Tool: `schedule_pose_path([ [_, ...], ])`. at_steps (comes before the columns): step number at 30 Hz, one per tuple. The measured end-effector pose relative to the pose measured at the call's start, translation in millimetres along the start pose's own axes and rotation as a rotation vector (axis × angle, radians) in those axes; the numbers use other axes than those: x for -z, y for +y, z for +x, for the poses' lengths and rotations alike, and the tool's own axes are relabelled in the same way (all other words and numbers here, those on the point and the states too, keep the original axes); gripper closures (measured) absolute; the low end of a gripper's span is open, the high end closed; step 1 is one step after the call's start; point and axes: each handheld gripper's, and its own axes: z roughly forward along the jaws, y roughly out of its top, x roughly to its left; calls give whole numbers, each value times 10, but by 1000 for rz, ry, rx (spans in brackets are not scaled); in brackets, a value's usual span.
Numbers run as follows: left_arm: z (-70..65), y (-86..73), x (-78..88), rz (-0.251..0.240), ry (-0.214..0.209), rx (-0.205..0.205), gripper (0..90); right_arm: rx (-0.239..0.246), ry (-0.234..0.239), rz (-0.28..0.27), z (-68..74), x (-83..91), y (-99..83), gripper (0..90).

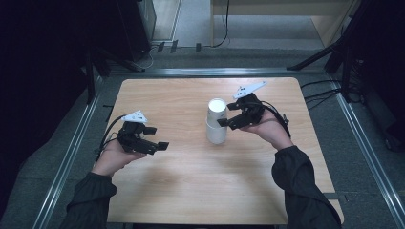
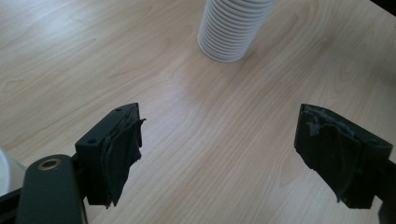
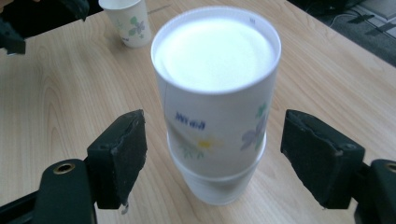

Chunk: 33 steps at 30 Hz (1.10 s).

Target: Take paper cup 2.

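Note:
A stack of upside-down white paper cups (image 1: 216, 121) stands at the middle of the wooden table (image 1: 191, 181). In the right gripper view the top cup (image 3: 215, 70) bears a flower print and sits loosely over the ones below. My right gripper (image 1: 227, 114) is level at the stack's right side. It is open, its pads (image 3: 119, 154) standing off either side of the top cup without touching. My left gripper (image 1: 157, 137) hovers over the table left of the stack, open and empty, with the ribbed stack (image 2: 231, 28) ahead of its jaws.
A single upright paper cup (image 3: 127, 21) with a flower print stands on the table beyond the stack, close to the left hand. Bare wood surrounds the stack. Dark floor, metal rails and cables lie around the table.

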Motion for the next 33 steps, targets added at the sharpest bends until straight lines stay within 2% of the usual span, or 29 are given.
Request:
schedule_pose_path([
  [3, -24, -17, 0, 2, -4, -7, 153, 23, -6, 52, -20, -43, 89, 228],
  [8, -52, -54, -9, 16, -10, -23, 152, 58, 13, 128, -56, -81, 289, 224],
  [13, -63, -74, 0, 19, -15, -29, 153, 149, 44, 222, -31, -148, 481, 232],
  [15, -64, -78, 4, 17, -14, -27, 153, 172, 50, 239, -31, -165, 539, 234],
  [21, -75, -79, 13, 14, -15, -28, 153, 189, 51, 307, -64, -239, 630, 246],
  [23, -74, -81, 12, 13, -14, -28, 153, 177, 63, 313, -69, -255, 632, 270],
  [26, -68, -83, 19, 8, -21, -25, 153, 183, 71, 328, -58, -271, 633, 309],
  [33, -75, -77, 23, 1, -27, -35, 153, 166, 52, 353, -35, -275, 675, 318],
])
